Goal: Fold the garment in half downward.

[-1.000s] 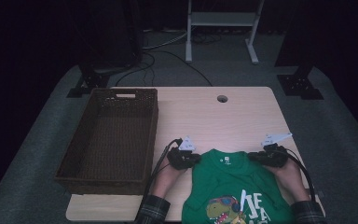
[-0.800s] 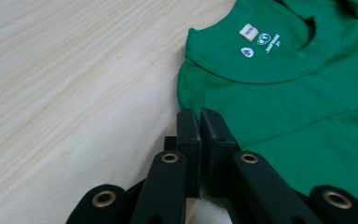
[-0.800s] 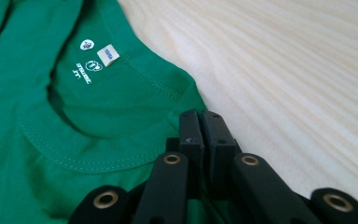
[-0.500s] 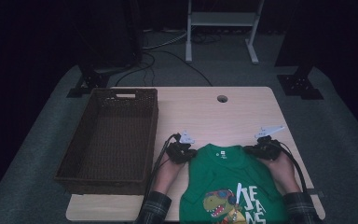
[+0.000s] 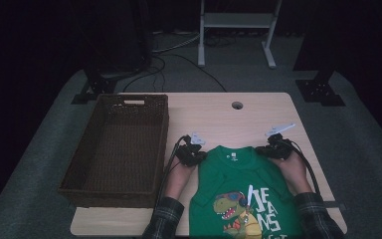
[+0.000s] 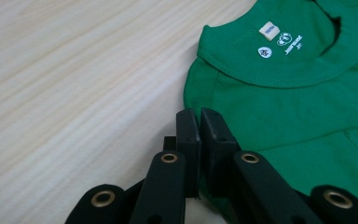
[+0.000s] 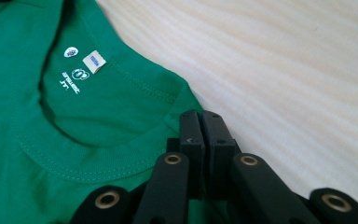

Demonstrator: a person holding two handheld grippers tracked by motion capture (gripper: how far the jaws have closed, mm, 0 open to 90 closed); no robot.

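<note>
High view: a green shirt (image 5: 238, 191) is being drawn up the table (image 5: 219, 117) from the bottom edge of the frame, each shoulder pinched by a gripper. The left gripper (image 5: 197, 154) is seen just left of centre and the right gripper (image 5: 267, 149) just right of it, both higher in the frame than a second ago. More of the dinosaur print is now being shown, and the collar is being carried toward mid-table. The shirt is being laid front-up in the lower middle of the frame, its hem running off the bottom edge. The basket (image 5: 117, 147) at left is being left untouched, apart from the shirt.

Left gripper view: the left gripper (image 6: 199, 116) is being held clenched at lower centre, its jaws pressed together on the shirt's (image 6: 284, 112) shoulder edge. The collar and its label (image 6: 269, 31) are being shown at upper right; bare wood is being shown across the left half.

Right gripper view: the right gripper (image 7: 202, 119) is likewise being kept clamped on the shirt (image 7: 74, 140), just beside the collar seam at lower centre. The label (image 7: 94, 61) is being shown at upper left, bare table at right.

By these signs, the shirt is judged to be in the course of being spread flat, probably for folding; the lower part is not yet being brought fully onto the table.
</note>
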